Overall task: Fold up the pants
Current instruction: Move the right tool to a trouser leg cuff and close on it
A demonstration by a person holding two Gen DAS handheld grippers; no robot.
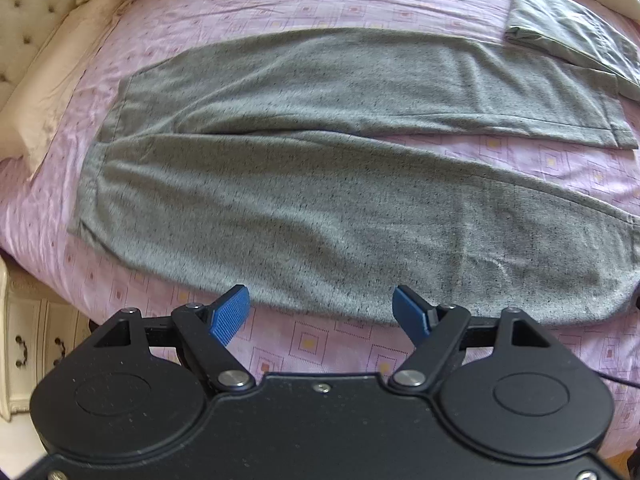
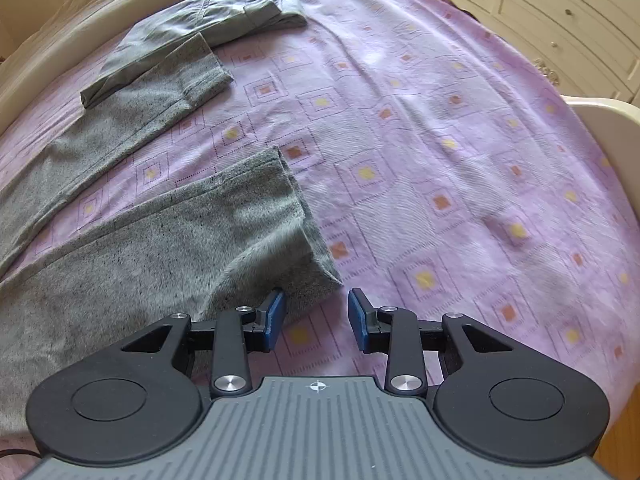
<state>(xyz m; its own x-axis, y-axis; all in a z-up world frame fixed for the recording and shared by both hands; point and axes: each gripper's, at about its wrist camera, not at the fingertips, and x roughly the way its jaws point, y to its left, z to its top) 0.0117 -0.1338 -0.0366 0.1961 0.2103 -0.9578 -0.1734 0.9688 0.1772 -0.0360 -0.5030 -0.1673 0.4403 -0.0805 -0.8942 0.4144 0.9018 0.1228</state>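
Grey speckled pants [image 1: 320,184] lie flat on the pink bedsheet, waistband at the left, both legs spread to the right. My left gripper [image 1: 322,312] is open and empty, hovering at the near edge of the near leg. In the right wrist view the near leg's cuff [image 2: 296,232] and the far leg's cuff [image 2: 204,72] show. My right gripper [image 2: 316,316] is open and empty, just off the near cuff's corner, its left pad [image 2: 276,316] over the fabric edge.
A folded grey-green garment [image 1: 576,36] lies at the far right, also in the right wrist view [image 2: 224,20], touching the far cuff. Cream pillows [image 1: 60,76] and a tufted headboard lie left. A white cabinet [image 2: 560,12] stands beyond the bed. The bed's near edge lies below the grippers.
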